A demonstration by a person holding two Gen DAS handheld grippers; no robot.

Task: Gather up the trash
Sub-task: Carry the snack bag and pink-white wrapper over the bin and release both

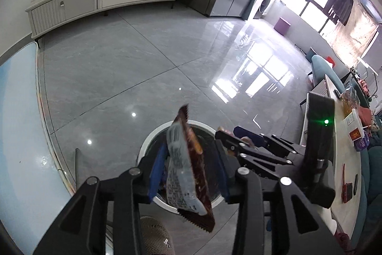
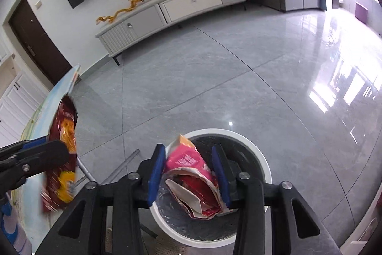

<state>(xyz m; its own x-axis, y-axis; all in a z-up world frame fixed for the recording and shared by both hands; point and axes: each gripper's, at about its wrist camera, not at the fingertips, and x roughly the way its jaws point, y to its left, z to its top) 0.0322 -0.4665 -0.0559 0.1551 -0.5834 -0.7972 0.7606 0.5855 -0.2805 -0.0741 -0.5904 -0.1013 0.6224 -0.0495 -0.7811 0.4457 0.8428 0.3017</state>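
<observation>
While both of our grippers hang over the white-rimmed trash bin [image 2: 260,159] on the grey tiled floor [image 1: 114,68], we read this as the moment of letting go. That round bin, lined with a dark bag, stands beside the pale blue worktop [image 1: 16,111] and is the largest of the task's things. Next comes the dark red snack bag [image 1: 188,173] in the left gripper [image 1: 188,171]: a long, flat foil pouch with a serrated end and a printed silvery back, hanging between spread blue pads that seem barely to touch it; from the right wrist it shows red and yellow, blurred. We judge it very light, thin and slippery, so it may flutter aside of the rim; a hold is best taken across its flat middle, not the crimped end. Smallest is the crumpled pink and red wrapper [image 2: 193,181] between the parted pads of the right gripper [image 2: 191,173], directly over the bin's mouth. Its jaws stand apart; whether the pads press it we cannot say for sure. It looks soft, crushable and weightless, easily pinched anywhere on its bunched folds.
</observation>
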